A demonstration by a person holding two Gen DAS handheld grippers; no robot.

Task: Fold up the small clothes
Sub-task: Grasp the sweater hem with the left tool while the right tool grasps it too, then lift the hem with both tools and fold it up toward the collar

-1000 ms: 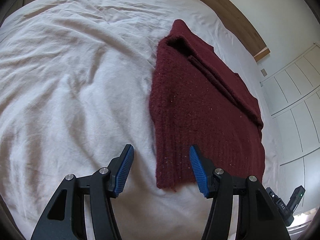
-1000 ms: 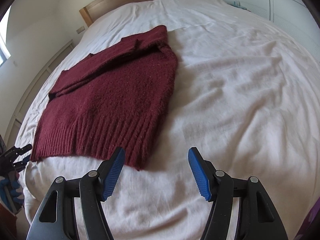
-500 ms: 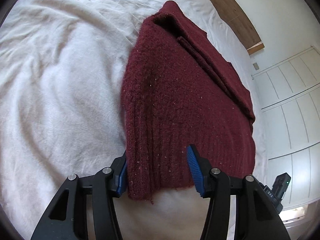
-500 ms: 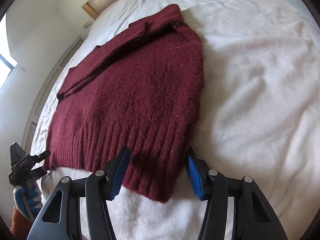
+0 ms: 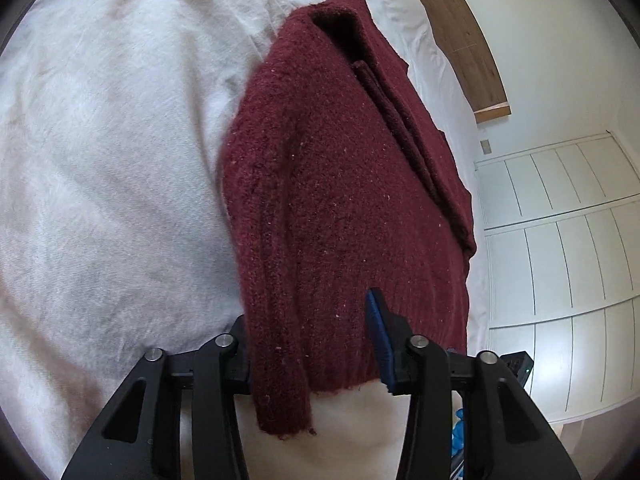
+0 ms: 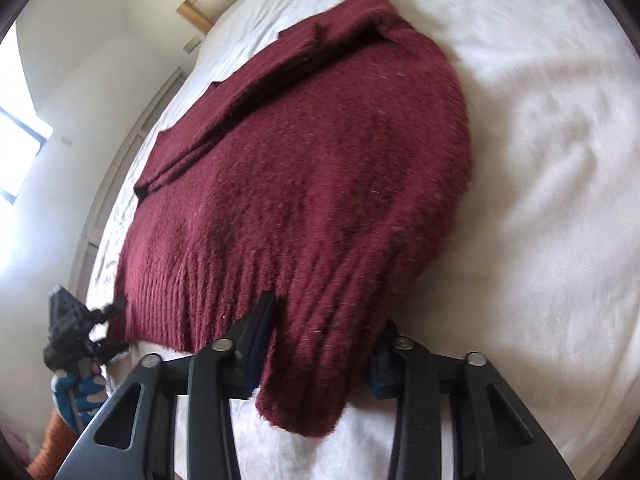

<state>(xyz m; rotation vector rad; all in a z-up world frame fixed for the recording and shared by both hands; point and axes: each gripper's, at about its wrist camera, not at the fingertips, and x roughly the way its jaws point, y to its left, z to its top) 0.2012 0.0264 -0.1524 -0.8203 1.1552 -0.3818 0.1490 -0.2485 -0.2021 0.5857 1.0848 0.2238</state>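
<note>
A dark red knitted sweater (image 5: 340, 200) lies folded lengthwise on a white bed (image 5: 100, 160); it also shows in the right wrist view (image 6: 312, 168). My left gripper (image 5: 308, 344) is open, its jaws astride the near left corner of the ribbed hem; the left pad is hidden behind the knit. My right gripper (image 6: 320, 340) is open, its jaws astride the near right corner of the hem, which drapes over both pads. The sleeves lie folded along the sweater's far side.
A wooden headboard (image 5: 460, 32) stands at the bed's far end, with white panelled wardrobe doors (image 5: 560, 260) beside the bed. In the right wrist view the left gripper and gloved hand (image 6: 76, 340) show at the left edge.
Both grippers have moved forward onto the sweater's near hem. The hem corners now sit between the open jaws, where before they lay ahead of the fingertips.
</note>
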